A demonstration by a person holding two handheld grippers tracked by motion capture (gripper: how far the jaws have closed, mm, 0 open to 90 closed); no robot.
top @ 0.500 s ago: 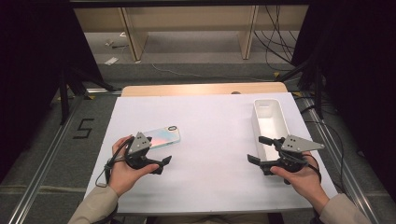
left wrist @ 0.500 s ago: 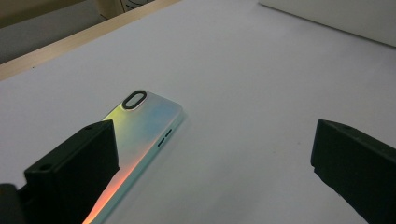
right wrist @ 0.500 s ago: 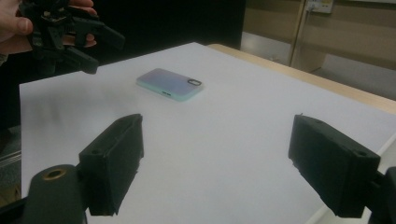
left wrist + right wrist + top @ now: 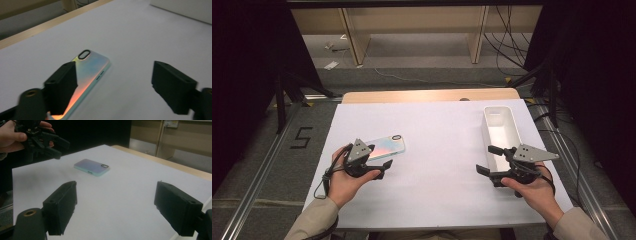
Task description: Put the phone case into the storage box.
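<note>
So the left gripper point(image 4: 374, 162) is held with its jaws spread apart and nothing pinched between them. In the left gripper view the gripper point(image 4: 113, 92) is seen hovering right over the near end of the phone case point(image 4: 87, 75), with one jaw overlapping the case's edge in the picture and the other jaw out over bare white table cover point(image 4: 140, 37). Whether that jaw is actually touching the case can't be told.

The phone case point(image 4: 385, 147) is laid flat, back side up, on the left part of the table, with its camera cutout pointed away from the hand. A shiny pastel finish is shown on it, going orange toward the near end.

Over on the right, the right gripper point(image 4: 492, 167) is also held released, jaws wide and empty, pointed across the cover toward the case point(image 4: 92, 167), which is well apart from it. A white tray point(image 4: 502, 112) is set just beside the right hand point(image 4: 534, 190), along the right edge of the cover.
</note>
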